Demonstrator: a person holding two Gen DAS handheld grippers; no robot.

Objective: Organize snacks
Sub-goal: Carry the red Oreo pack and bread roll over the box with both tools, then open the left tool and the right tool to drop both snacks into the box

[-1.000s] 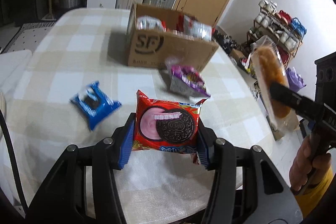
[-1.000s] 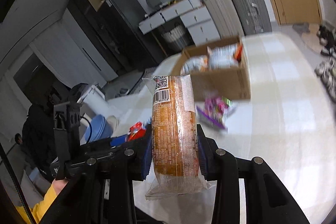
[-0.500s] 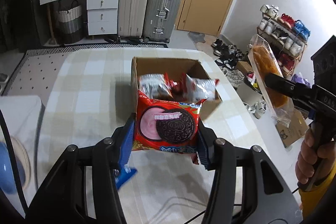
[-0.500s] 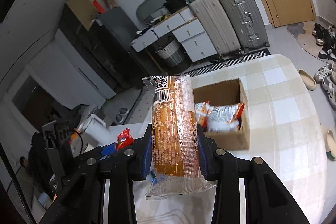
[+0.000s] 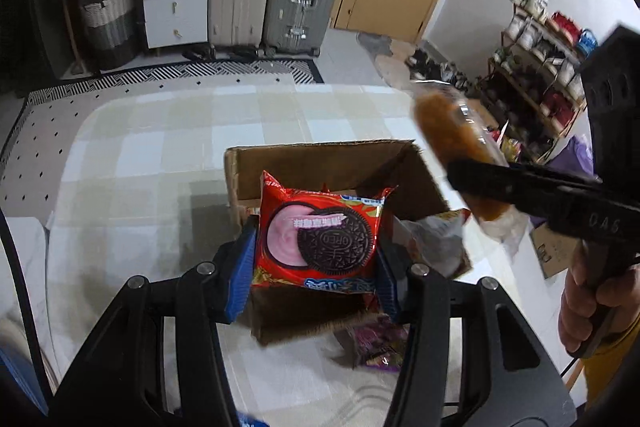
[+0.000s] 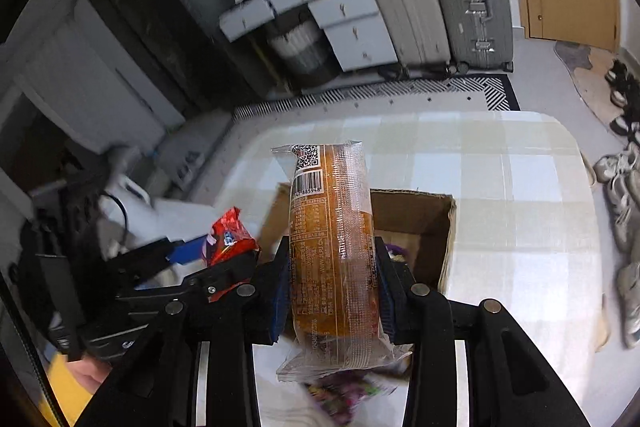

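Drop-off step. My left gripper [image 5: 316,247], clamped on the red foil Oreo packet [image 5: 318,237], holds it face-up at frame centre over the open brown cardboard box [image 5: 320,157]. My right gripper [image 6: 332,277] pinches the clear-wrapped golden bread roll [image 6: 332,243], long axis pointing away toward the box. Next: lower, release inside.

The red cookie packet [image 5: 318,241] covers most of the cardboard box [image 5: 320,157] interior. The purple snack bag [image 5: 378,345] is blurred and partly hidden behind the left gripper [image 5: 316,267]. The bread wrapper [image 6: 334,255] conceals the box's near wall.
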